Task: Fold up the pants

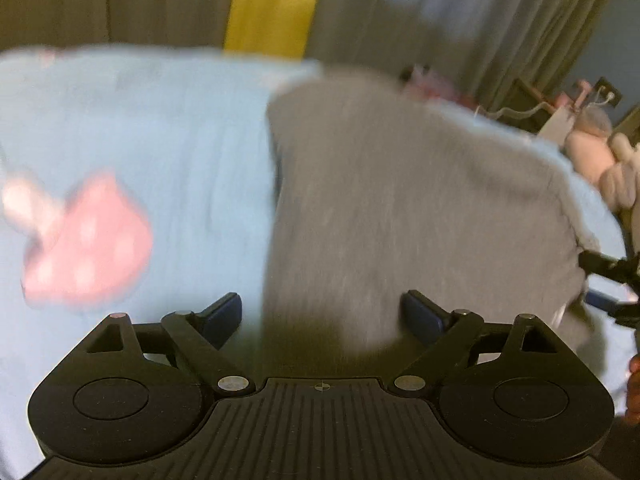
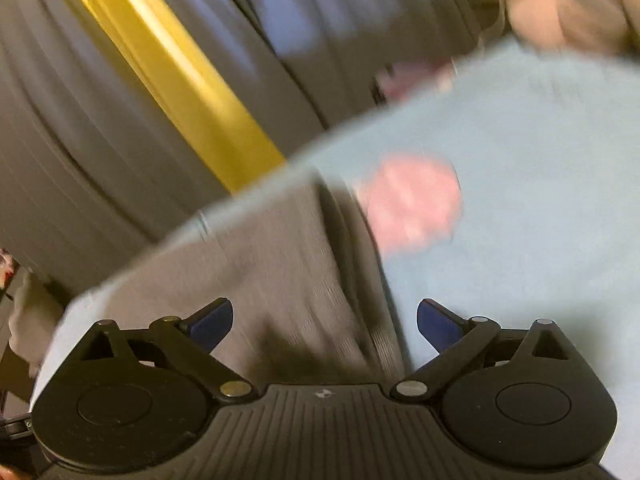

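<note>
The pants (image 1: 400,208) (image 2: 260,272) are grey and lie spread on a pale blue sheet (image 1: 160,140) (image 2: 540,200). In the left wrist view they fill the middle and right of the frame, with the long axis running from about 6 o'clock, just ahead of the fingers, up toward 12, leaning a little to 1 o'clock. Their left edge is a straight, dark line running up the frame. Both views are blurred, so which end is the waist cannot be told. In the right wrist view the cloth runs from 7 o'clock up to about 1 o'clock, with a dark fold or seam along its right side.

The left gripper (image 1: 320,312) has its fingers spread wide, one on each side of the near end of the pants, with nothing between them. The right gripper (image 2: 324,322) is likewise wide apart over the grey cloth and grips nothing.

A pink patch with pale dots (image 1: 88,240) (image 2: 412,204) sits on the sheet, at 9 o'clock from the pants in the left view and at 2 o'clock in the right. Behind the bed hang grey curtains (image 1: 500,20) (image 2: 60,140) with a yellow strip (image 1: 276,4) (image 2: 172,76) between them. At 3 o'clock in the left view is a pale pink soft toy (image 1: 600,160).
</note>
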`<move>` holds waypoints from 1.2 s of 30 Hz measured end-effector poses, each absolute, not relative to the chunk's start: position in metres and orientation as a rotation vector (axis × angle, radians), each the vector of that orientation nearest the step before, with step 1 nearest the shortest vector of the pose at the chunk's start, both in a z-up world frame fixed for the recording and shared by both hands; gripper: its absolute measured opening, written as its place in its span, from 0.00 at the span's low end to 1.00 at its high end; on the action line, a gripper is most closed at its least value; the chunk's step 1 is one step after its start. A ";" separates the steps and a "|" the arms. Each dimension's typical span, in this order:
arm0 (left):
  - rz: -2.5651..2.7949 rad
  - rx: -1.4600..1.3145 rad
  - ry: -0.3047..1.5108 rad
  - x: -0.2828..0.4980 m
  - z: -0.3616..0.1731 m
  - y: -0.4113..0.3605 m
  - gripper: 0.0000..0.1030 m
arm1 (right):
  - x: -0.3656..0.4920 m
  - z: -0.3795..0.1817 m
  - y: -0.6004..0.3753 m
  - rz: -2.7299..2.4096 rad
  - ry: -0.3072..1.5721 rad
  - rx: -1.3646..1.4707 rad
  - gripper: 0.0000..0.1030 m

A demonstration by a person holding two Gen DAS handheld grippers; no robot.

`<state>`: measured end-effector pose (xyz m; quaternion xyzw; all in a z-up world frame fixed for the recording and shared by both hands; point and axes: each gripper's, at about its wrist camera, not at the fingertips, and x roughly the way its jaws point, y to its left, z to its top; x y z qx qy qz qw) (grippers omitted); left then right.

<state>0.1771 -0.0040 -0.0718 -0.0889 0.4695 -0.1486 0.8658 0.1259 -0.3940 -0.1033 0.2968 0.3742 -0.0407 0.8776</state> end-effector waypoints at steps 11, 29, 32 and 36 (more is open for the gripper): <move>-0.371 -0.655 0.999 0.242 -0.073 0.040 0.90 | 0.115 -0.120 -0.405 -0.042 0.773 0.879 0.96; -0.652 -0.504 0.750 0.289 -0.065 -0.016 0.57 | 0.152 -0.122 -0.406 0.062 0.681 0.727 0.96; -0.350 -0.417 0.786 0.285 -0.071 -0.007 0.74 | 0.153 -0.129 -0.417 0.054 0.680 0.819 0.96; -0.137 -0.386 0.802 0.268 -0.068 0.013 0.75 | 0.145 -0.122 -0.413 0.020 0.685 0.786 0.96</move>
